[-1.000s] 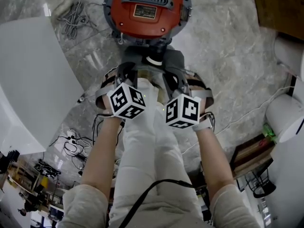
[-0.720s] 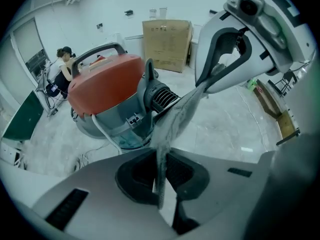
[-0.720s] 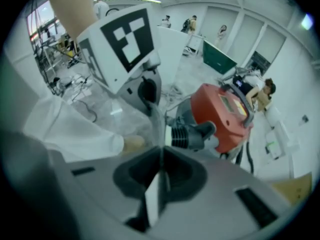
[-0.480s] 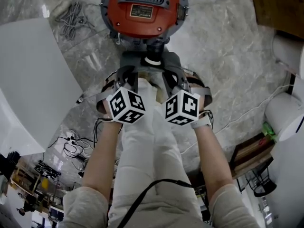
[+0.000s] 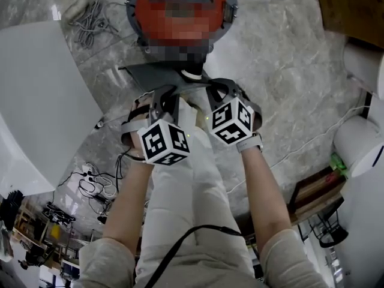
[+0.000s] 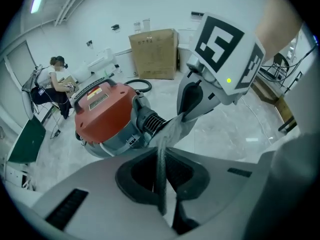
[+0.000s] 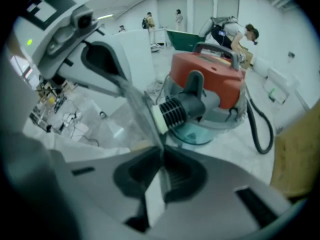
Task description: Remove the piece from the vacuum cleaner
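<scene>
The red and grey vacuum cleaner point(image 5: 180, 17) stands on the marble floor just ahead of me, its ribbed front port point(image 6: 150, 121) facing the grippers. A thin grey flat piece point(image 5: 153, 74) spreads out below that port. It runs edge-on through my left gripper point(image 6: 160, 176), which is shut on it. My right gripper point(image 7: 160, 171) is shut on the same piece point(image 7: 137, 106) from the other side. In the head view the left gripper point(image 5: 165, 98) and the right gripper point(image 5: 219, 92) sit side by side, jaws pointed at the vacuum cleaner point(image 7: 215, 84).
A large white panel point(image 5: 42, 95) lies at the left, with loose cables point(image 5: 90, 17) beyond it. A black hose point(image 7: 257, 129) loops off the vacuum. A cardboard box point(image 6: 154, 54) and seated people are in the background. White cylinders point(image 5: 360, 149) and dark wood furniture point(image 5: 354, 5) stand at the right.
The grey piece has swung from squarely in front of the port to spread toward the left. The right gripper moved forward and the left gripper drew back.
</scene>
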A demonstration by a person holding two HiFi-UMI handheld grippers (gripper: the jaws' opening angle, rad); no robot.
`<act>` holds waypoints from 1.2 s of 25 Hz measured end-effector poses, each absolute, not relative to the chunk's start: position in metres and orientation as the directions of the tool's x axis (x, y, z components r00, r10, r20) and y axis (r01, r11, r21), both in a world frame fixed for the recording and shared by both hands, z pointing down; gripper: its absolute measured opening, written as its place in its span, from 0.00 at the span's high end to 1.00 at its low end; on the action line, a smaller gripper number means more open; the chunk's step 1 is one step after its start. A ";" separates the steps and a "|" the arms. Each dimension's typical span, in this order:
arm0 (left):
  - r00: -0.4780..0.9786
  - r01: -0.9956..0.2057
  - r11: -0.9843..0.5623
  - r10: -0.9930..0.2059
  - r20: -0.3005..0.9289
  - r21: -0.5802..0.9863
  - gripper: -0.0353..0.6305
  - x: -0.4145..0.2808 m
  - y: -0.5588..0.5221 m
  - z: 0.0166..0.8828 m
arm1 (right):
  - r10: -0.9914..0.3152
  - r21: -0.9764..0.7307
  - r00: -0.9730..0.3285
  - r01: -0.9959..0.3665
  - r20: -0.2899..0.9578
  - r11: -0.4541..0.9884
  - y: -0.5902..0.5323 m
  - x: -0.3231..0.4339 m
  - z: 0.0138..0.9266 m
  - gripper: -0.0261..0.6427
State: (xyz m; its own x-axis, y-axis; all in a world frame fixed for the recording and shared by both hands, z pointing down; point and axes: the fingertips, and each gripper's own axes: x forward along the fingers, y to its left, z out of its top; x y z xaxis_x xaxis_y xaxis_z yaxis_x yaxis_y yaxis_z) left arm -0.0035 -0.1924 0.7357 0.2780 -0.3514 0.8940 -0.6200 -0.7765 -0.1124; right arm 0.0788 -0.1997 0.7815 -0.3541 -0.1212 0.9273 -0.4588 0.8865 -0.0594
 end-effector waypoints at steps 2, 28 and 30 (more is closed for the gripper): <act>0.280 -0.620 -0.776 -0.355 0.892 -0.114 0.90 -0.004 -0.190 0.737 | -0.112 -0.068 -0.350 -0.464 0.930 0.883 -0.199 0.079 0.780 0.91; 0.336 -0.792 -0.589 -0.204 0.920 0.158 0.90 -0.022 -0.181 0.794 | -0.185 0.089 -0.340 -0.278 0.922 0.956 -0.192 0.059 0.743 0.91; 0.340 -0.780 -0.610 -0.219 0.915 0.144 0.90 -0.018 -0.176 0.783 | -0.184 0.081 -0.338 -0.296 0.923 0.952 -0.193 0.064 0.748 0.91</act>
State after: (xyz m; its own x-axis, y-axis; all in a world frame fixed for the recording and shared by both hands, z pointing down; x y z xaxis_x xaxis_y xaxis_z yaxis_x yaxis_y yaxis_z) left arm -0.0178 -0.1759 0.7832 0.3398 -0.2192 0.9146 -0.7796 -0.6095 0.1436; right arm 0.0644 -0.1933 0.7483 -0.3378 -0.1838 0.9231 -0.2962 0.9517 0.0811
